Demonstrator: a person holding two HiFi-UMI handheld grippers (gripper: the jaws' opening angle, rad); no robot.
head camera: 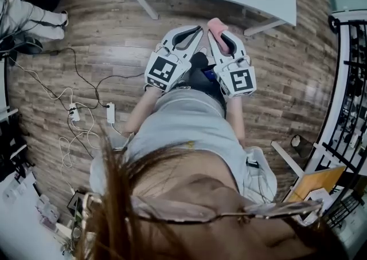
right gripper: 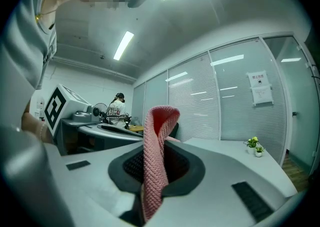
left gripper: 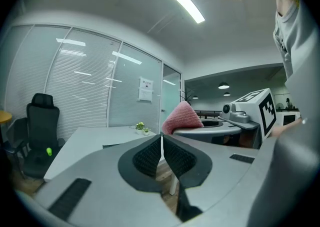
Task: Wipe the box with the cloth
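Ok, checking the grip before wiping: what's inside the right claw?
A pink cloth, pinched in the right claw, folded end poking past the jaws. Its lower part is covered by the claw.

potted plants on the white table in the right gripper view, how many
2. One potted plant stands on the white table by the glass wall; the second potted plant stands right beside it, nearer. None looks hidden.
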